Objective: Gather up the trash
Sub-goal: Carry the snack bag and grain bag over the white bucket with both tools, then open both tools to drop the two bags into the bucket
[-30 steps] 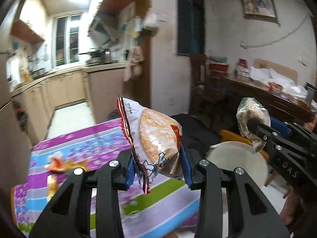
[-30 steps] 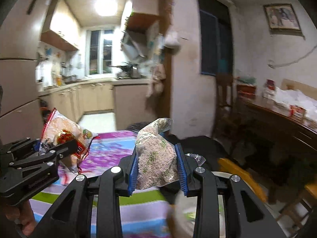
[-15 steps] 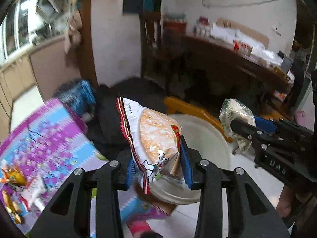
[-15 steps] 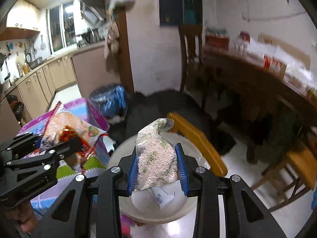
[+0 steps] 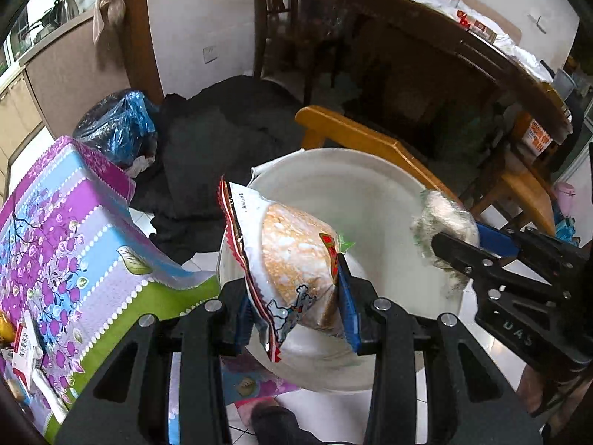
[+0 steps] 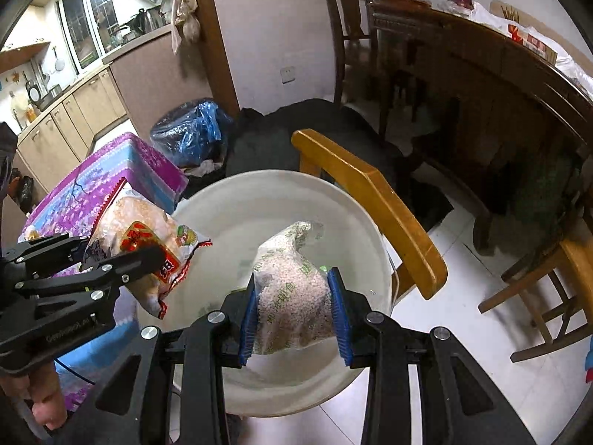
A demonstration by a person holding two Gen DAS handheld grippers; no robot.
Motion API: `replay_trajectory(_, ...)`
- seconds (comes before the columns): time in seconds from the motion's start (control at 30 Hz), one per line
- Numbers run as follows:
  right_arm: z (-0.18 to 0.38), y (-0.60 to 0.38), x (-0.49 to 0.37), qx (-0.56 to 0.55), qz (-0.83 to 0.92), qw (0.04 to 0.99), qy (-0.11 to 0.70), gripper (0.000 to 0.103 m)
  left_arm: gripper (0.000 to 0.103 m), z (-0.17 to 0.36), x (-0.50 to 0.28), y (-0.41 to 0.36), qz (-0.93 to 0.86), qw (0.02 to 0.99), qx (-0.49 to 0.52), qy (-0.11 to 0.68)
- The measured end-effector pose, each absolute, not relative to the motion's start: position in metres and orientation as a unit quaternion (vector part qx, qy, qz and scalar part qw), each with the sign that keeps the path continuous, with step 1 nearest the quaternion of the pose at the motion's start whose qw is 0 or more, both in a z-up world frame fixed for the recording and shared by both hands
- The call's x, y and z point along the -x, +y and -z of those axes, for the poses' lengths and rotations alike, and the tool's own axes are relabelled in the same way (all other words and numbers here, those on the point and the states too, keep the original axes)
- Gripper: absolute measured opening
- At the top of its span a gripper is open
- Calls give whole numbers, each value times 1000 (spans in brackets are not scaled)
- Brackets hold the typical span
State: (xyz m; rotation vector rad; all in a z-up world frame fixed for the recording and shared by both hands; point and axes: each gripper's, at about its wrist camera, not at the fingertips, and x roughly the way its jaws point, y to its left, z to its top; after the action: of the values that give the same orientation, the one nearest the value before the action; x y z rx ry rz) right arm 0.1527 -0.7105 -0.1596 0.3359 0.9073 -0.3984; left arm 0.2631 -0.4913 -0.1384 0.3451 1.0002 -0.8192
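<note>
Kitchen floor: white bin (image 6: 281,200) below, chair (image 6: 370,200) beside | left gripper (image 5: 296,311) clamps snack bag (image 5: 292,259) | right gripper (image 6: 294,319) clamps grain pouch (image 6: 292,293), contents unclear.

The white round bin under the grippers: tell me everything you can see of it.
The white round plastic bin stands open-topped on the tiled floor, between the purple flowered tablecloth and the yellow wooden chair. Its smooth inner wall looks scuffed and greyish; a thin wire handle shows at the rim. Inside, only faint scraps near the bottom are visible. Both held packets hang over its mouth: the snack bag with a red edge and the clear bag of pale grains. Neither visibly touches it.
</note>
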Motion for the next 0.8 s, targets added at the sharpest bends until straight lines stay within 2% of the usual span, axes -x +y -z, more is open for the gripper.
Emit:
replay_trajectory(0.43, 161, -704, -151, -165, 195, 866, 430, 38, 39, 144, -264, -500, 368, 787, -172, 464)
replay_trajectory(0.57, 160, -705, -148, -170, 195, 868, 424, 41, 54, 145, -265, -499, 360, 791, -174, 463)
replay_trajectory(0.8, 149, -704, -139, -173, 197, 874, 408, 41, 55, 142, -265, -494, 356, 795, -172, 461)
